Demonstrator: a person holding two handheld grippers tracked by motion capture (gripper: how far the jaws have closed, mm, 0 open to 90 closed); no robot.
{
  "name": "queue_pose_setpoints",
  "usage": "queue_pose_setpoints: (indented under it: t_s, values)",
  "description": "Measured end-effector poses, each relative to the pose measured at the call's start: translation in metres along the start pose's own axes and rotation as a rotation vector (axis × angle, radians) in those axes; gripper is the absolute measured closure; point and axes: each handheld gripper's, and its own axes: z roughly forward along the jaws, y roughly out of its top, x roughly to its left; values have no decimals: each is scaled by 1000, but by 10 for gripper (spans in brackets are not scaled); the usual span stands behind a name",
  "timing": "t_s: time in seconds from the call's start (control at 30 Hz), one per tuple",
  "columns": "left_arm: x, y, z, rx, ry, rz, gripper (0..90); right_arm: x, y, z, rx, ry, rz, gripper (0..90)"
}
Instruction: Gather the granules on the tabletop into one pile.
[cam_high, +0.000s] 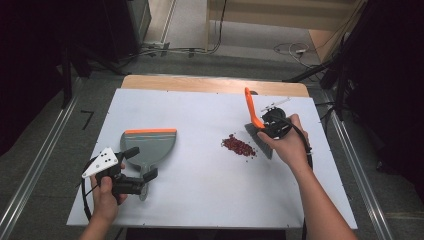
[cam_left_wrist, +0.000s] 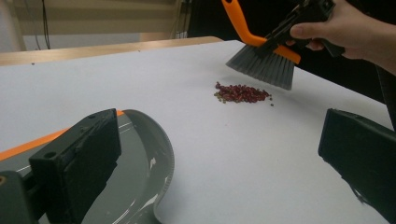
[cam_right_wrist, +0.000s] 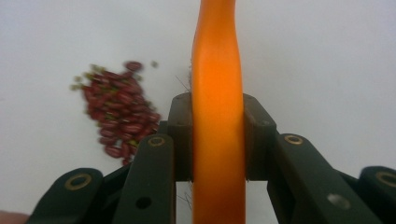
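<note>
While right gripper (cam_high: 272, 125) clamps brush (cam_high: 253, 116) just right of beans (cam_high: 239, 145), dustpan (cam_high: 149, 146) lies well left; left gripper (cam_high: 136, 172) gapes by its handle.

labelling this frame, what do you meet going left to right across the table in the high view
left tool → dustpan → pile of red beans → brush, held in the right tool

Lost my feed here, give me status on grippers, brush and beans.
Right gripper shut on brush, bristles just right of bean pile. Left gripper open at dustpan handle, not gripping. Bare table between pile and pan.
</note>
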Motion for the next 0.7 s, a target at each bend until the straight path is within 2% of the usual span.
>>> queue_pose_setpoints:
  t_s: [0.07, 0.1, 0.17, 0.23, 0.27, 0.33, 0.4, 0.57, 0.6, 0.7]
  values:
    - [0, 0, 0, 1, 0, 0, 0, 0, -3, 9, 27, -28, 46, 687]
    - [0, 0, 1, 0, -1, -2, 0, 1, -4, 11, 21, -35, 63, 687]
    - [0, 0, 1, 2, 0, -2, 0, 5, -1, 11, 27, -22, 84, 688]
    - [0, 0, 1, 2, 0, -3, 0, 11, 2, 12, 40, 21, 58, 688]
    - [0, 0, 1, 2, 1, -4, 0, 14, 3, 13, 42, 28, 41, 688]
    - [1, 0, 0, 2, 3, -4, 0, 22, 6, 12, 50, 27, 13, 688]
    - [1, 0, -1, 1, 3, -4, 0, 23, 8, 9, 38, 29, 9, 688]
    - [1, 0, -1, -3, 3, -3, 0, 17, 9, 4, 0, -3, 14, 687]
    - [1, 0, -1, -3, 2, -4, 0, 16, 9, 5, -6, -9, 2, 687]
    - [0, 0, 0, -1, 0, -3, 0, 15, 12, 9, -47, 12, -78, 687]
